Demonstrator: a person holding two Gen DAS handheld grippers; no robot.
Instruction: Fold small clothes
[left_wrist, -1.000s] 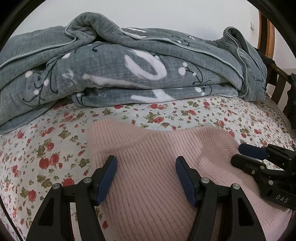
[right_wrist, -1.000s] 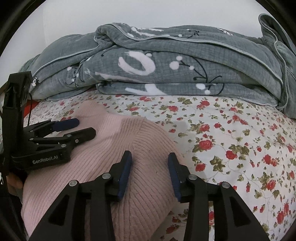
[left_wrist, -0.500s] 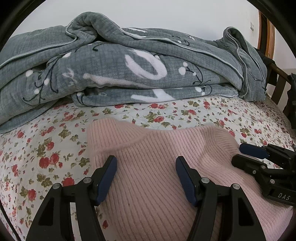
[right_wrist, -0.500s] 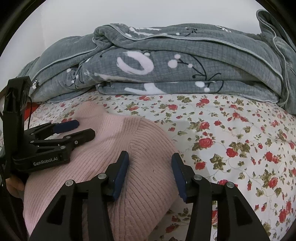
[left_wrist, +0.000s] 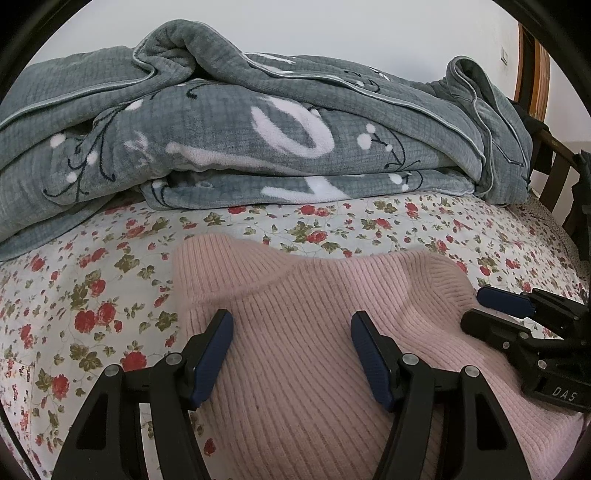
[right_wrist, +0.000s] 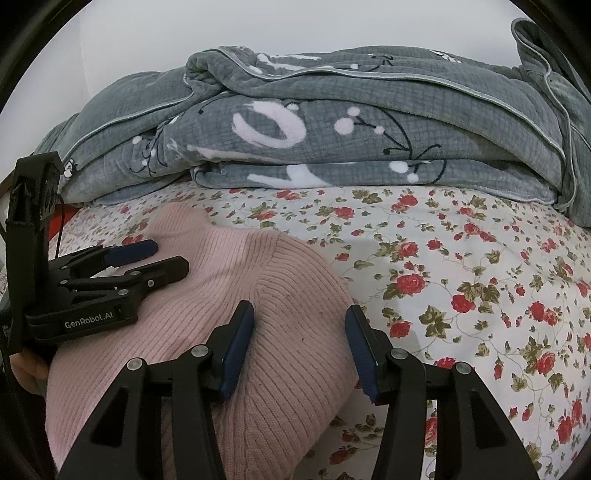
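A pink ribbed knit garment (left_wrist: 295, 332) lies bunched on the flowered bed sheet (left_wrist: 92, 295); it also shows in the right wrist view (right_wrist: 221, 314). My left gripper (left_wrist: 291, 332) is open and empty, its fingers resting over the garment's left part. My right gripper (right_wrist: 301, 328) is open and empty, straddling the garment's right edge. The right gripper shows at the right of the left wrist view (left_wrist: 491, 314), and the left gripper at the left of the right wrist view (right_wrist: 166, 258).
A thick grey blanket (left_wrist: 258, 129) with white and black markings is piled along the far side of the bed (right_wrist: 369, 110). Wooden bed frame posts (left_wrist: 532, 74) stand at the far right. Flowered sheet (right_wrist: 480, 277) extends to the right.
My right gripper has opened wider and shifted slightly over the garment's right edge. The left gripper and the garment have barely moved.
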